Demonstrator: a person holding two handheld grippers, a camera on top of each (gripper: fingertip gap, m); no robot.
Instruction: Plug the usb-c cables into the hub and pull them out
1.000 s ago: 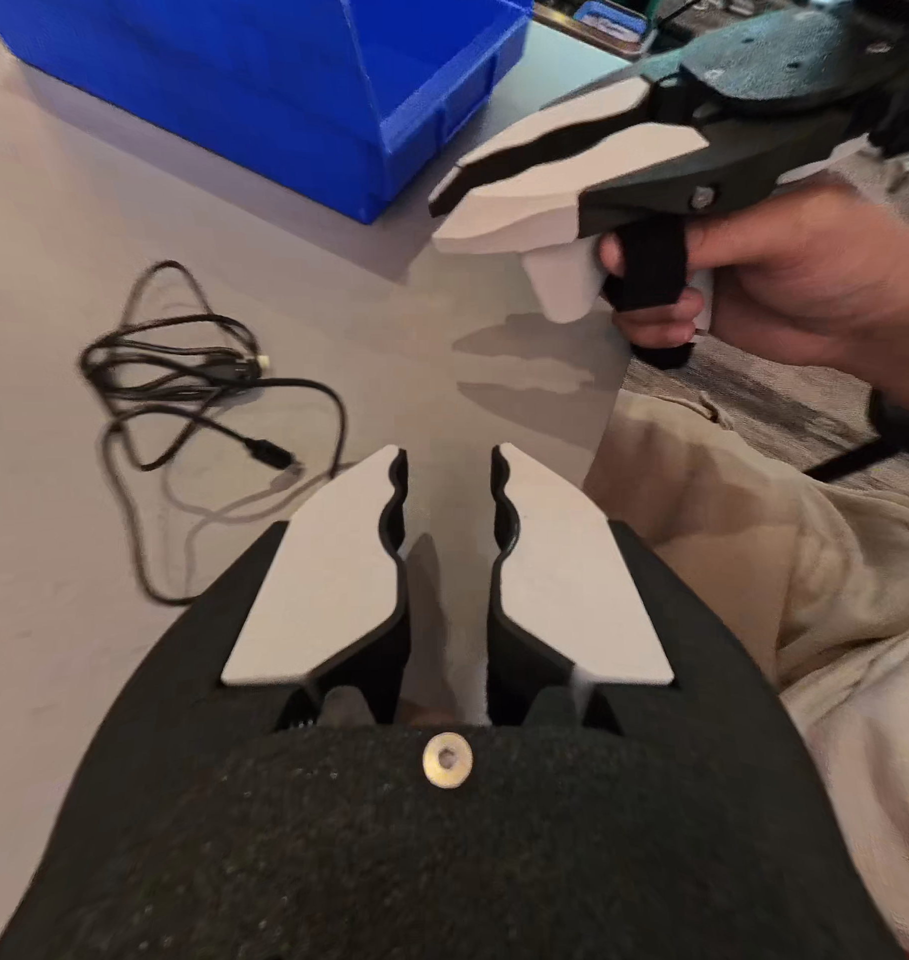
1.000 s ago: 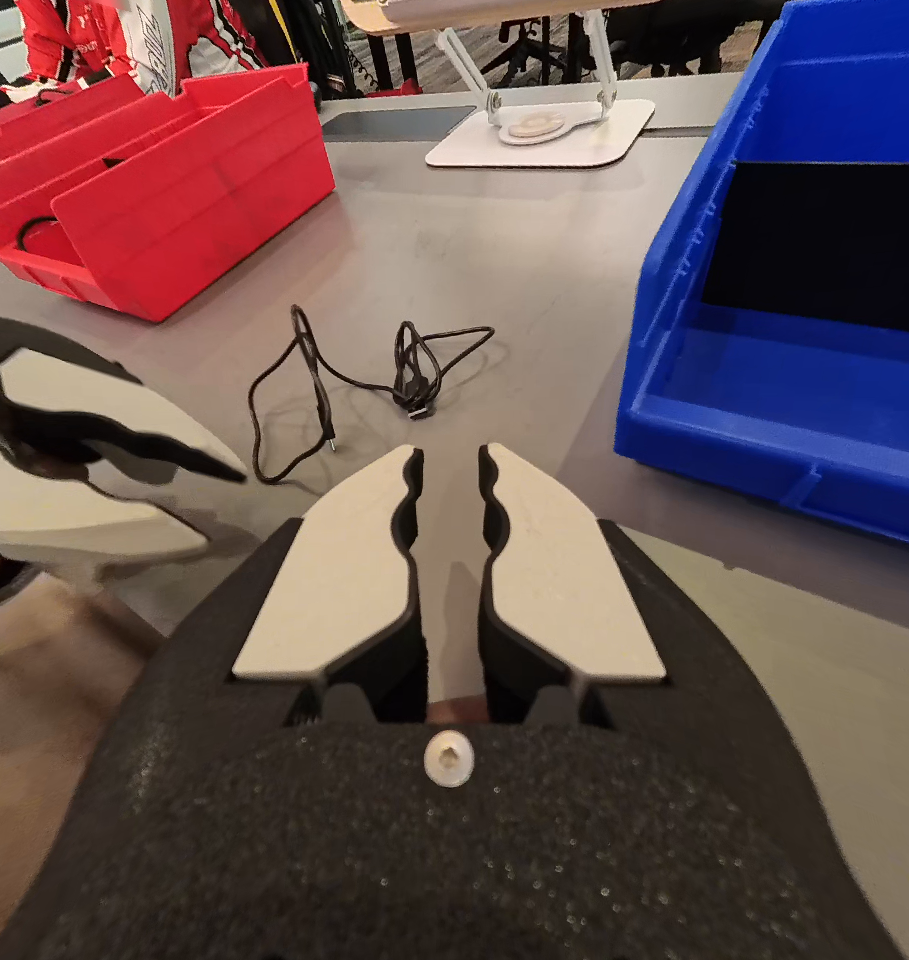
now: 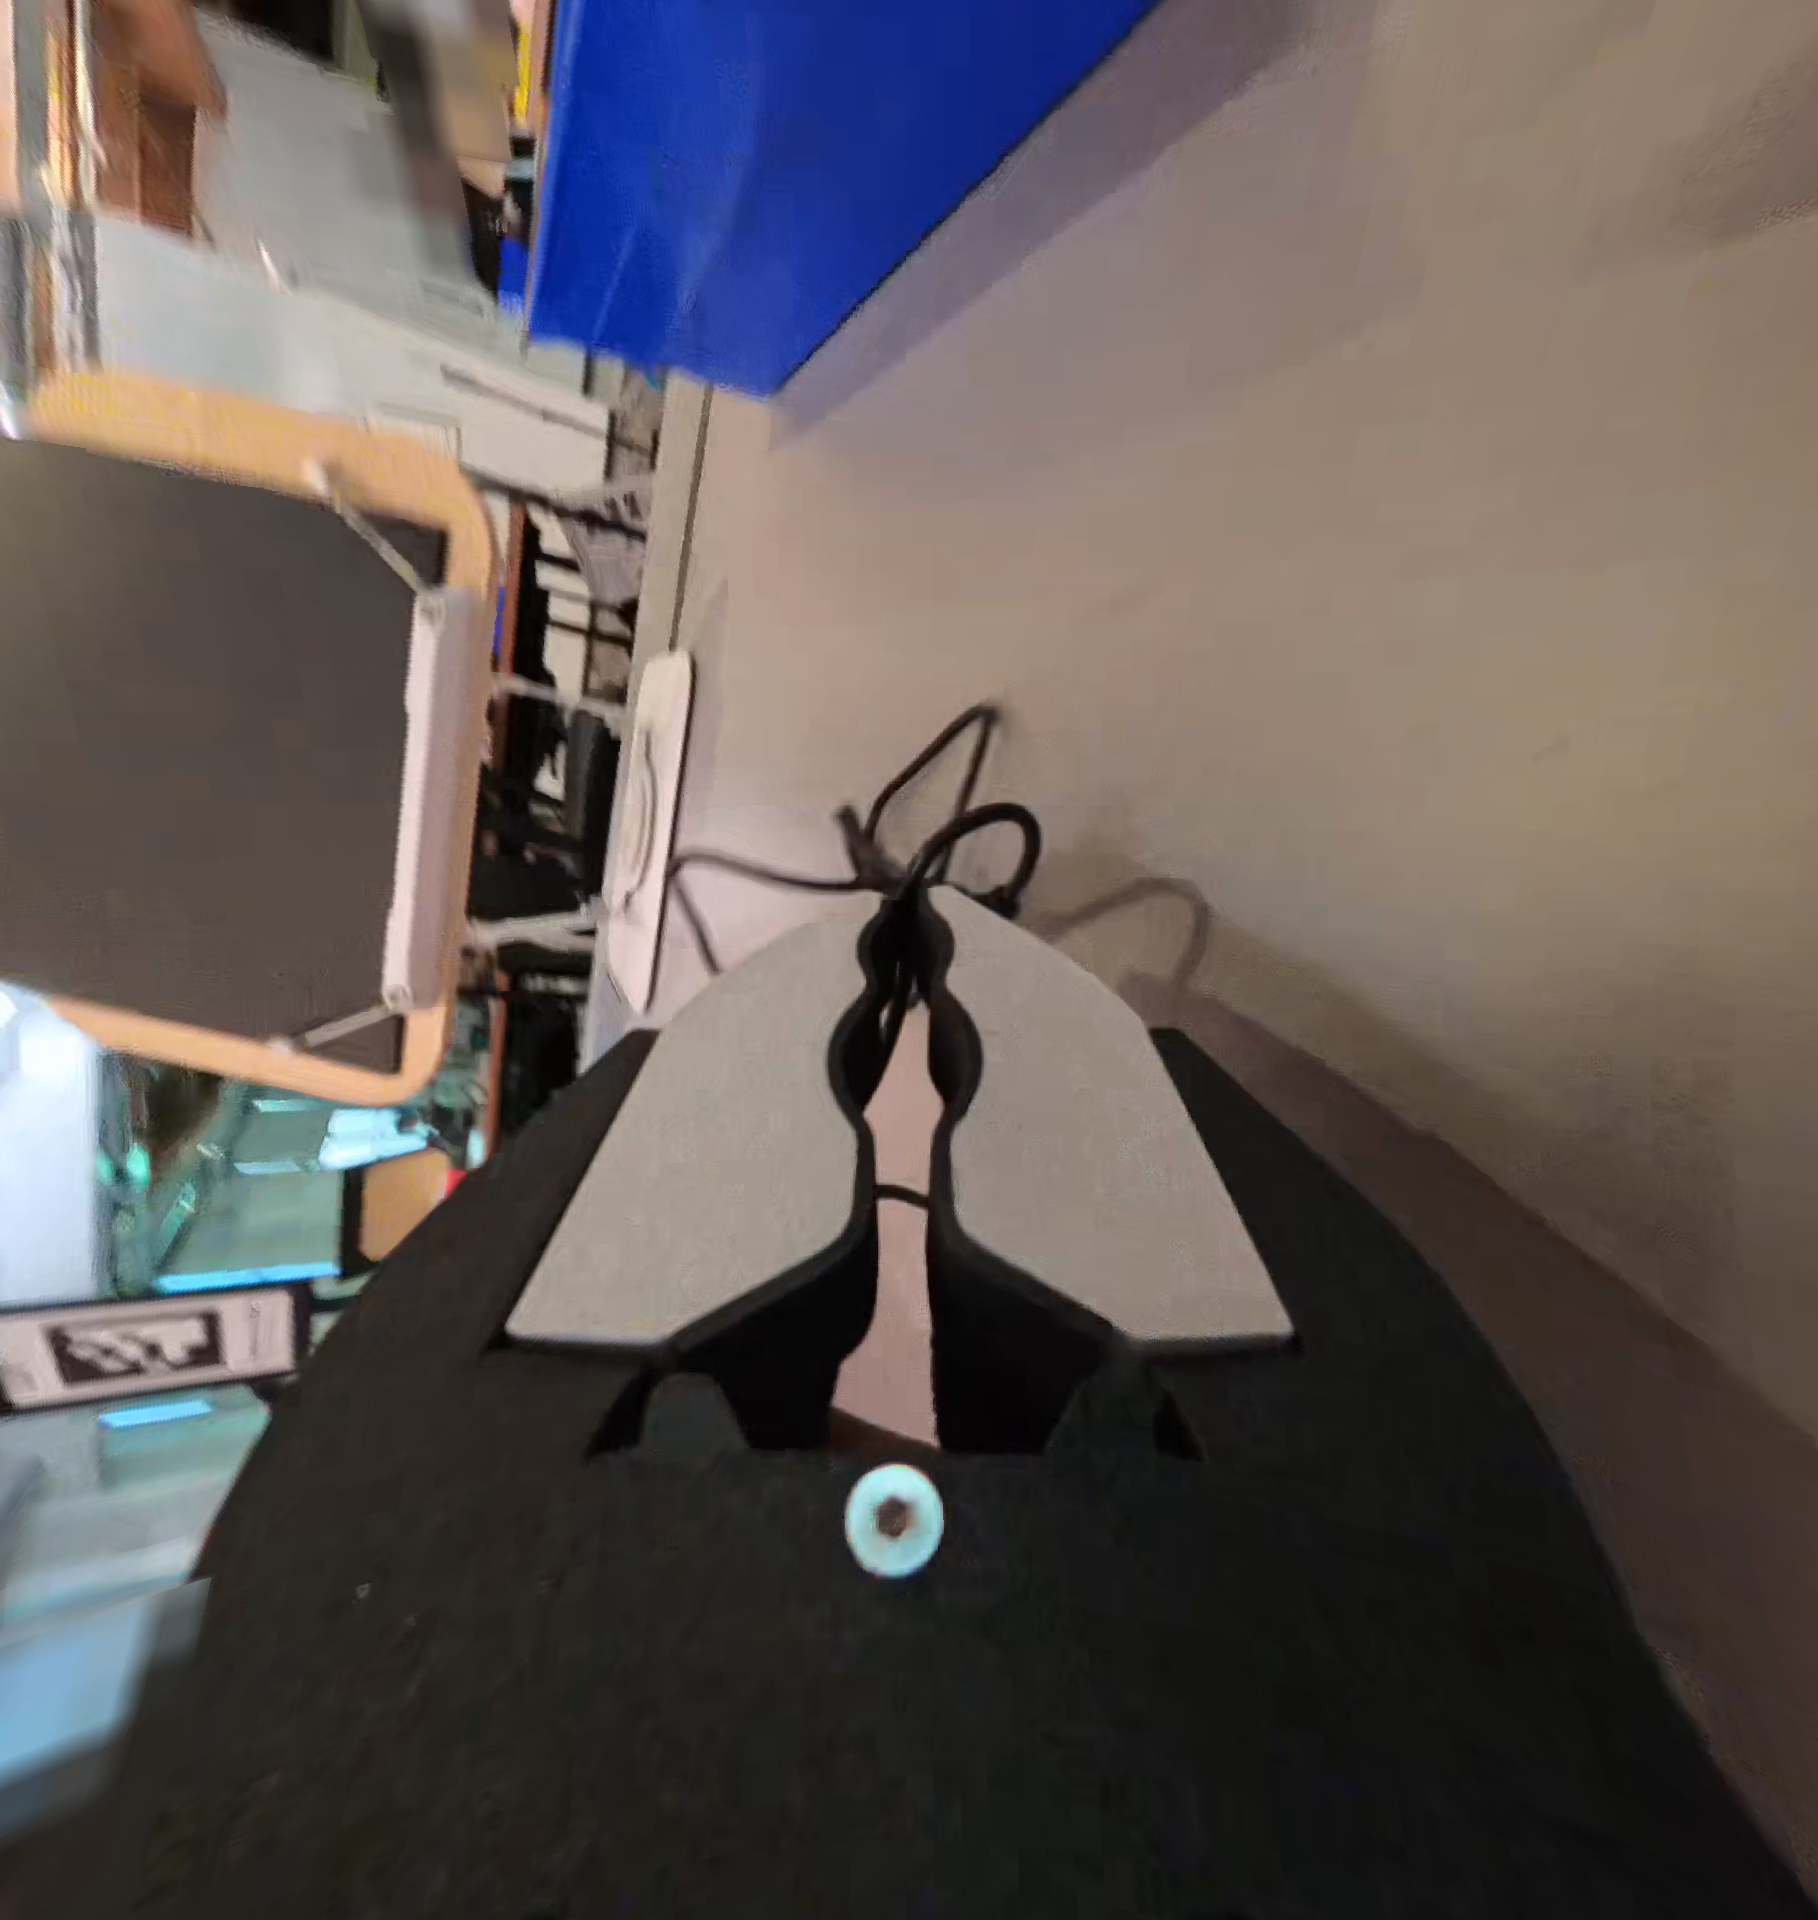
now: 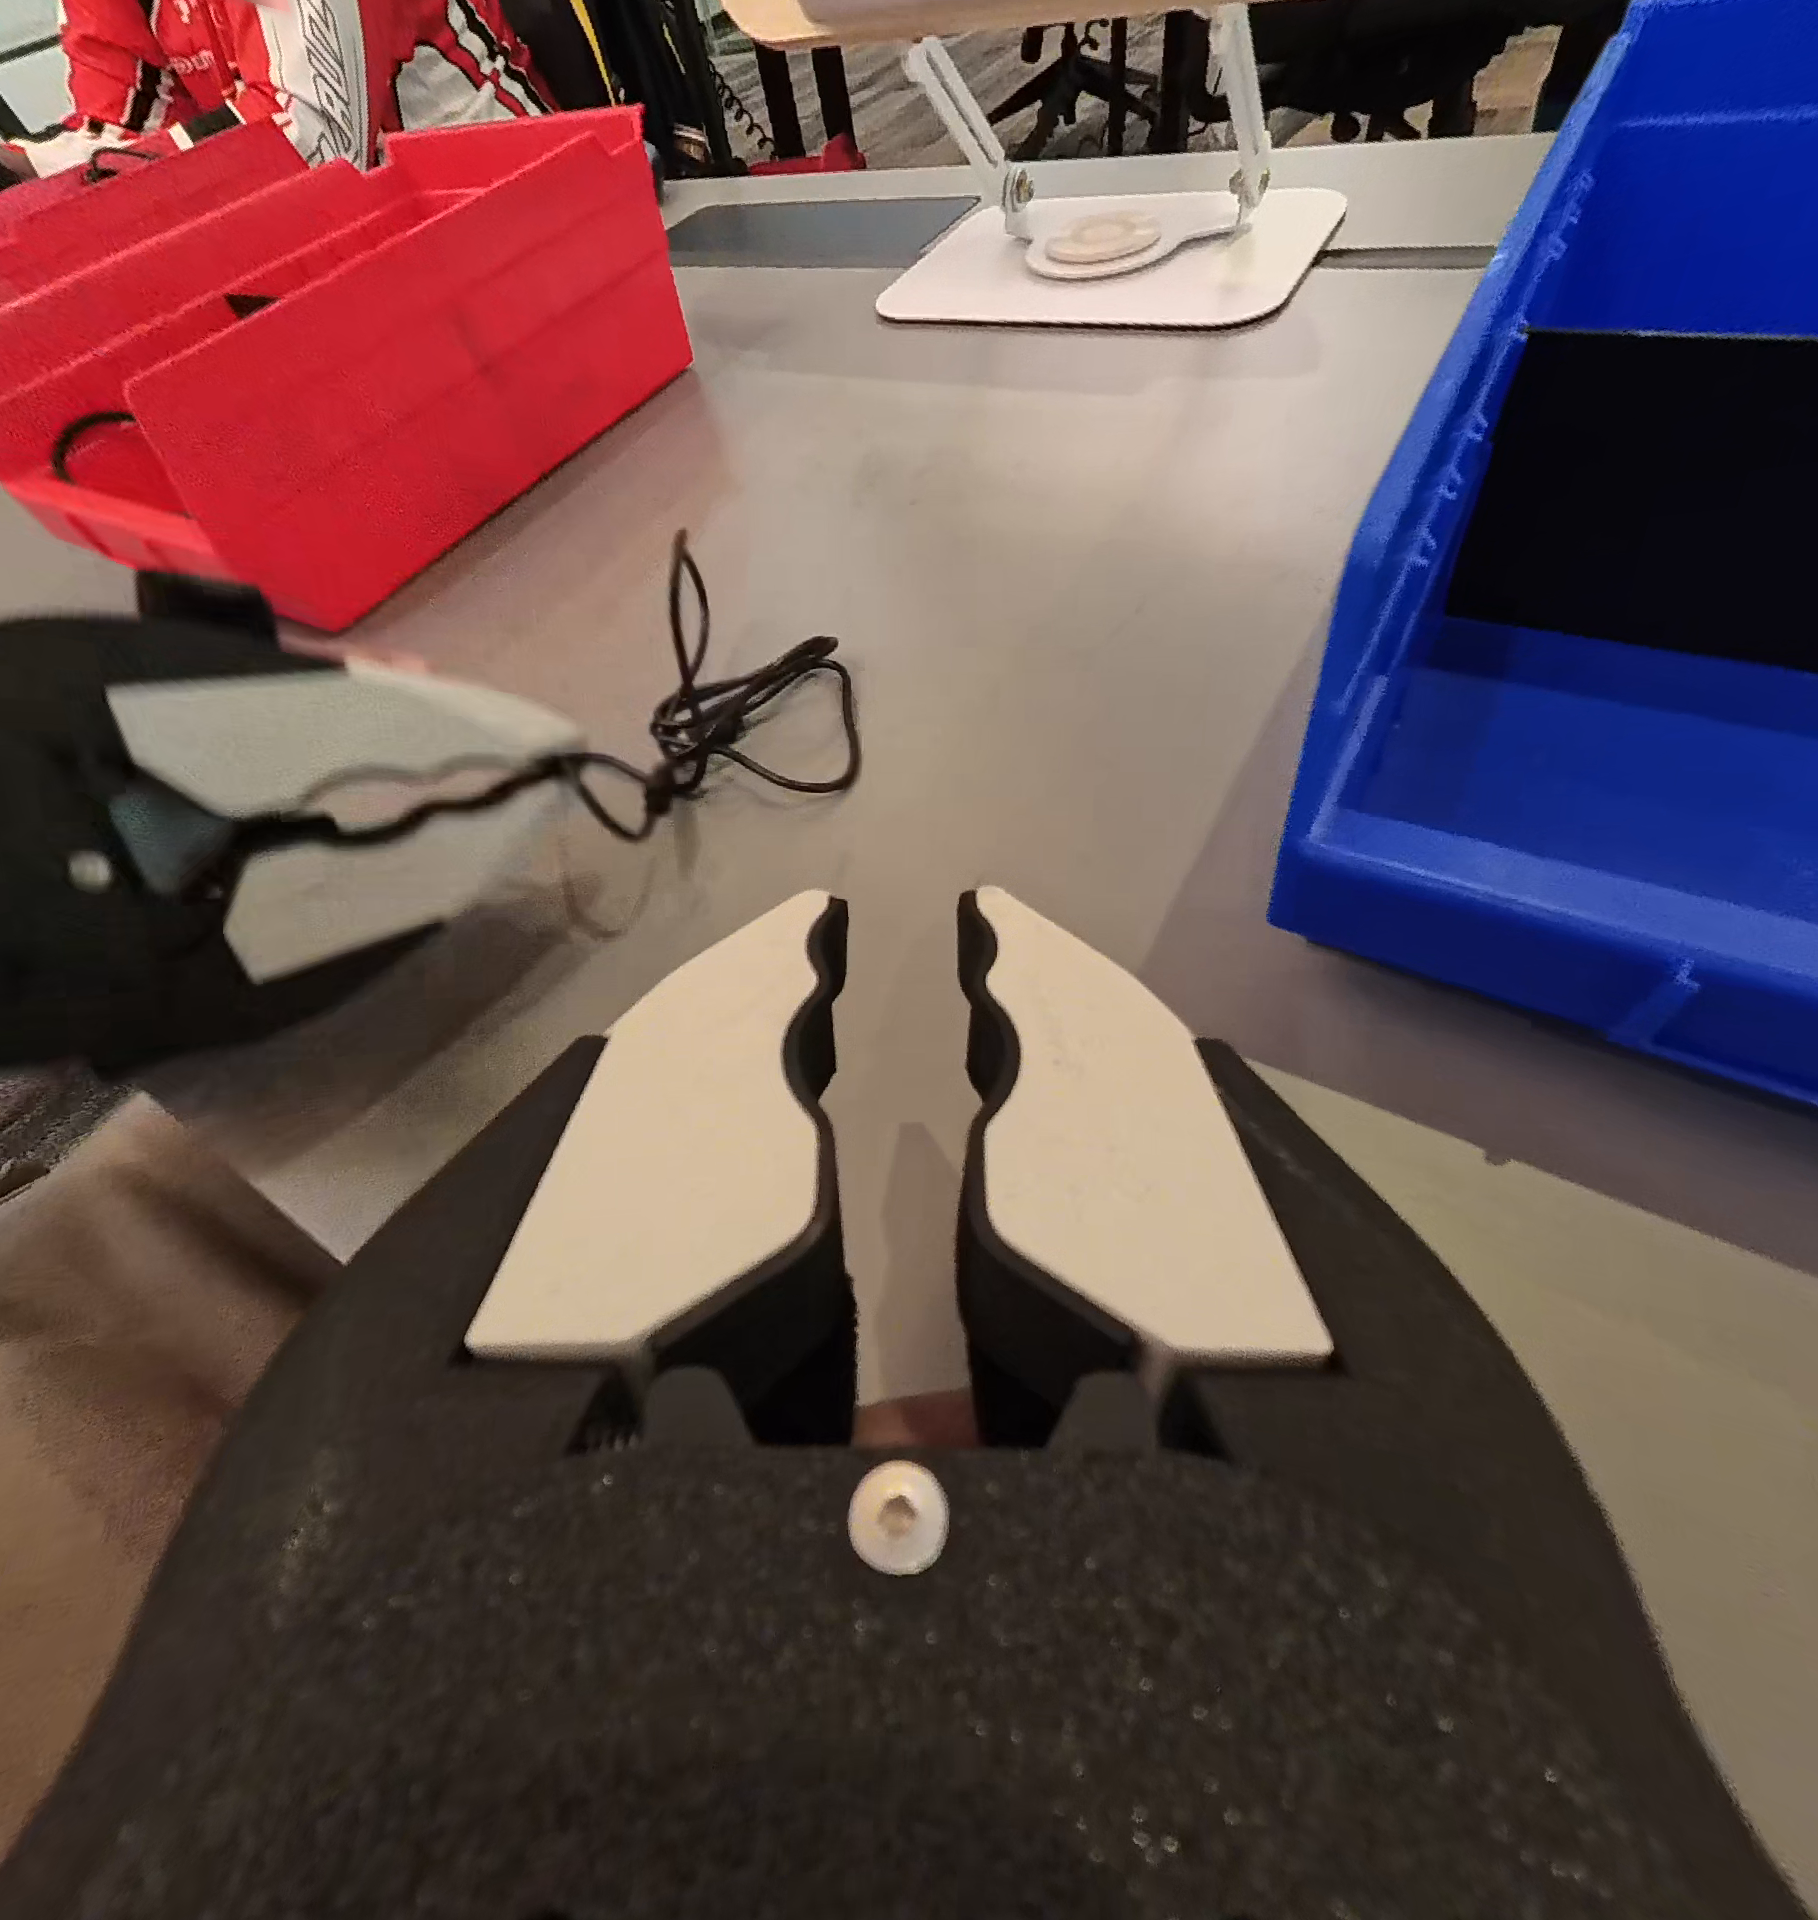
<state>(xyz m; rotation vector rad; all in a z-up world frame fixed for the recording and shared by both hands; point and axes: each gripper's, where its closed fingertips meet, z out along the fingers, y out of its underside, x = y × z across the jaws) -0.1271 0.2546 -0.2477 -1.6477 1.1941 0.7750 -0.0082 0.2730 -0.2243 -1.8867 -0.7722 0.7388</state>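
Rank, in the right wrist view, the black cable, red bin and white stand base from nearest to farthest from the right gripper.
1. black cable: on the table just ahead of the right gripper, slightly left.
2. red bin: farther back, far left.
3. white stand base: farthest, at the table's back edge, slightly right.

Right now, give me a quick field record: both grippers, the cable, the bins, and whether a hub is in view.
left gripper: rolled sideways, fingers shut on black cable
right gripper: open, empty, above the table
black cable: one strand pinched, the rest coiled on the table
blue bin: right of the cable
red bin: far left
hub: not visible
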